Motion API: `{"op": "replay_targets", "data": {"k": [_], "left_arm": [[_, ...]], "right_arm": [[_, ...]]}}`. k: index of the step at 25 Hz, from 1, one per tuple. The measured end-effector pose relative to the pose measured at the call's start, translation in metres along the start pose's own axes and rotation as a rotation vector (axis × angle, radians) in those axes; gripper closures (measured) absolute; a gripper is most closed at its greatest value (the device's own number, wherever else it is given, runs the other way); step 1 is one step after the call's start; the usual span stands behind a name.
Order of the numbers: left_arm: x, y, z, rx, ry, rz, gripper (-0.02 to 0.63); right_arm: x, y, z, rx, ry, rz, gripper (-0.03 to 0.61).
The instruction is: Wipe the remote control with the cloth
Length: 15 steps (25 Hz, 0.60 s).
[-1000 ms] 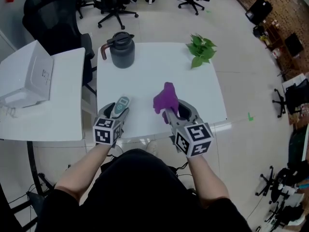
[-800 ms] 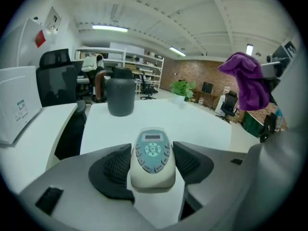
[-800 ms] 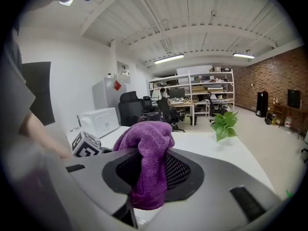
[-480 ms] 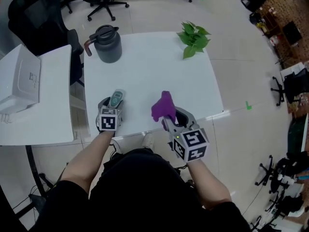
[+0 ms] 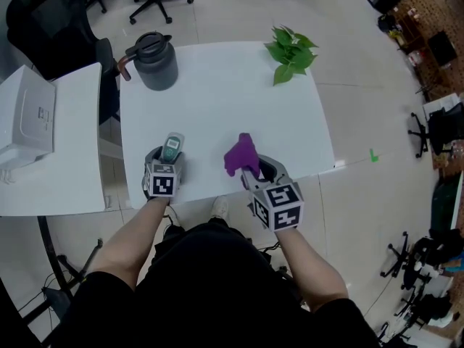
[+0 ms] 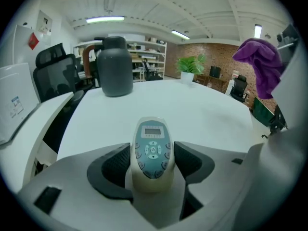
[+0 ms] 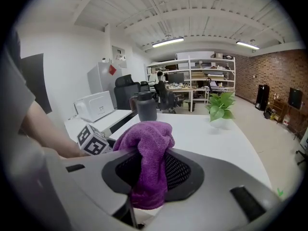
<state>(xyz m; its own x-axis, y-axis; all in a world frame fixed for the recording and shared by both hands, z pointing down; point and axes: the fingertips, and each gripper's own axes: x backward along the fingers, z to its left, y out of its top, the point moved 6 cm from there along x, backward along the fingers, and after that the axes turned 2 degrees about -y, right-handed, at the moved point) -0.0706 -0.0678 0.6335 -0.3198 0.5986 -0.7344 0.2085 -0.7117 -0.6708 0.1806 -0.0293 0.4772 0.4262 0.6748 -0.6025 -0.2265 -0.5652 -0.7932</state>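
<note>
Head view: I've got the remote control lengthwise between the left hand-held gripper's jaws, over the surface's near edge. The cloth sticks up from the right hand-held gripper.

Left gripper view: rigid, smooth plastic, prob. slippery, so I'd hold its long sides. The pads touch both sides at the button end, w/ the jaws opening.

Right gripper view: soft, light cloth pinched in a narrow gap, bunched above the jaws.

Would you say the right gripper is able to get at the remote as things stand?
Probably yes: the right gripper, clamping the cloth, is beside the remote, with only bare table between them. Its face is uncovered.
</note>
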Motion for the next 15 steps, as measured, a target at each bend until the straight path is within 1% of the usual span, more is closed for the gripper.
{"op": "replay_targets", "data": {"k": [2, 5, 9, 15], "left_arm": [[0.001, 0.000, 0.000, -0.007, -0.008, 0.007, 0.322], [0.008, -0.002, 0.001, 0.000, -0.012, 0.011, 0.318], [0.033, 0.001, 0.000, 0.000, -0.015, -0.020, 0.318], [0.077, 0.005, -0.006, -0.008, -0.035, -0.074, 0.319]], "right_arm": [[-0.011, -0.006, -0.004, 0.019, -0.009, 0.023, 0.454], [-0.035, -0.019, -0.009, 0.062, -0.021, 0.073, 0.451], [-0.074, -0.037, -0.010, 0.114, -0.017, 0.158, 0.448], [-0.116, -0.058, -0.018, 0.151, -0.026, 0.258, 0.443]]}}
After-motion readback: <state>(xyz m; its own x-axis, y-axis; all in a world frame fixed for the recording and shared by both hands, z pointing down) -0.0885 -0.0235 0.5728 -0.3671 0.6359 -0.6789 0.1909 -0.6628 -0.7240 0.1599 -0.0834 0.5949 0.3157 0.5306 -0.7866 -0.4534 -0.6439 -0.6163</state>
